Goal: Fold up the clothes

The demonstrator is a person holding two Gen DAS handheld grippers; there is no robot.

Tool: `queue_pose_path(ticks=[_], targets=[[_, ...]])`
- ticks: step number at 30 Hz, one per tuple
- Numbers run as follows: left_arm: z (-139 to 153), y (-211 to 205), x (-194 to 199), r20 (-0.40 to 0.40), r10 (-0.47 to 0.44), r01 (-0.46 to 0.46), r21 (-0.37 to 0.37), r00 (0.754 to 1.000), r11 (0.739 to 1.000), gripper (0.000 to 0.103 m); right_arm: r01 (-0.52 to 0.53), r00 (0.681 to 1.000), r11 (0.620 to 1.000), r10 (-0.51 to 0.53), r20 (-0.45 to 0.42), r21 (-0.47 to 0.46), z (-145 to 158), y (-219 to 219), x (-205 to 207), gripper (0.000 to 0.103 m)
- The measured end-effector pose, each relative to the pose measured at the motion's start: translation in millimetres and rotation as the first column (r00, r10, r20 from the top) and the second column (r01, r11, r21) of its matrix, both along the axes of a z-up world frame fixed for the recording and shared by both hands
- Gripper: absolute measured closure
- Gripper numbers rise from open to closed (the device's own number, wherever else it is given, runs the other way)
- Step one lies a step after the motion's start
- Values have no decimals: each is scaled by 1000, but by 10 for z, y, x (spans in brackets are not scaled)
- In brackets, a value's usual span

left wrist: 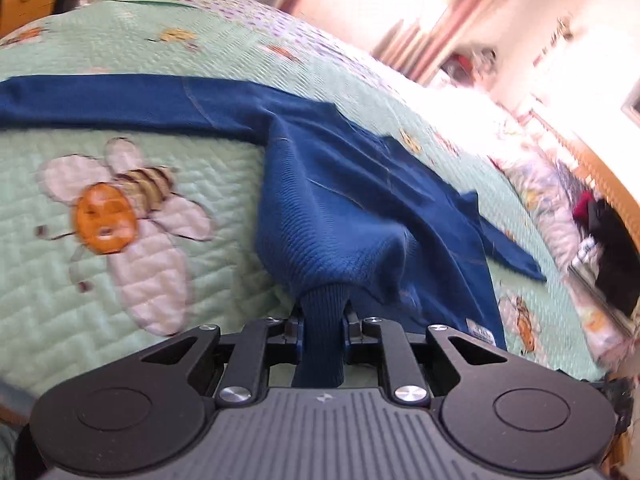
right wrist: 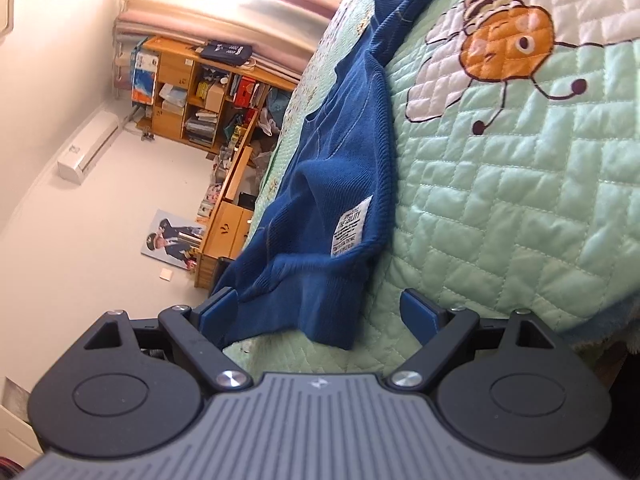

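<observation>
Sweater (left wrist: 340,200), dark blue knit, lies spread across the bed, one sleeve running flat toward the left of the left wrist view and the body bunched and lifted toward the near edge.

Quilt (left wrist: 120,60): pale green, stitched in a brick pattern, with appliqué bees; it covers the bed under the garment. One large bee (left wrist: 116,216) sits just left of the sweater body in the left wrist view.

Wooden shelving unit (right wrist: 208,92): stands against the far wall beyond the bed, crowded with books and boxes. Air conditioner (right wrist: 88,148) is mounted on the wall near it. A poster (right wrist: 172,240) hangs on the wall beside the unit.

Left gripper (left wrist: 323,320): jaws drawn close together, pinching a ribbed edge of the sweater; the fabric rises in a peak from the pinch. The picture is motion-blurred.

Right gripper (right wrist: 318,312): jaws spread wide. The near hem of the sweater lies between them, against the left blue pad (right wrist: 218,312); the right pad stands apart from the cloth, over bare quilt.

White care label (right wrist: 352,228): sewn on the sweater near the hem, print too small to read.
</observation>
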State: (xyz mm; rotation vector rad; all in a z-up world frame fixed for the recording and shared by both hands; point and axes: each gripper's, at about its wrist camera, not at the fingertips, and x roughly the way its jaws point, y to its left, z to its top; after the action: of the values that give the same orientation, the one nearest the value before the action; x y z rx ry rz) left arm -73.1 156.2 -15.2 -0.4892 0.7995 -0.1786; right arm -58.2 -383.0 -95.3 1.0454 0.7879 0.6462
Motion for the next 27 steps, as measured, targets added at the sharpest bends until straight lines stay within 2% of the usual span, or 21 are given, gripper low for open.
queue_pose_path(ticks=[3,8,14,18,21,22,23,24,25,27], targets=[[-138,82,-63,-43,15,-16,-16,999,1000,86,-9,1000,1000,10,-5,9,-5,-13,17,14],[-351,69,-26,-103,25,-25,4,994,1000,86,-74,997,994,76,22,-81,93,182,86,11],[-439,143,21,-115,39,-41,-17,993,999,84,-118,972,957,165,164,-264,222,514,224,10],[-505,201,35,-126,52,-60,-58,991,997,82,-146,951,938,221,219,-314,186,757,306,9],[-530,225,57,-133,59,-71,-84,989,994,81,-138,945,929,227,234,-342,182,824,292,11],[-528,221,64,-134,61,-72,-84,989,994,81,-140,947,928,227,227,-345,189,819,303,14],[-522,213,73,-135,61,-72,-81,989,994,81,-149,950,928,230,212,-341,201,821,309,35],[-510,203,79,-132,62,-73,-81,989,994,81,-169,955,936,233,184,-308,181,793,341,74],[-494,196,77,-127,63,-74,-84,990,994,80,-182,963,952,223,150,-245,139,739,377,81],[-439,202,42,-99,53,-65,-126,994,990,76,-178,975,976,193,111,-128,102,626,377,81]])
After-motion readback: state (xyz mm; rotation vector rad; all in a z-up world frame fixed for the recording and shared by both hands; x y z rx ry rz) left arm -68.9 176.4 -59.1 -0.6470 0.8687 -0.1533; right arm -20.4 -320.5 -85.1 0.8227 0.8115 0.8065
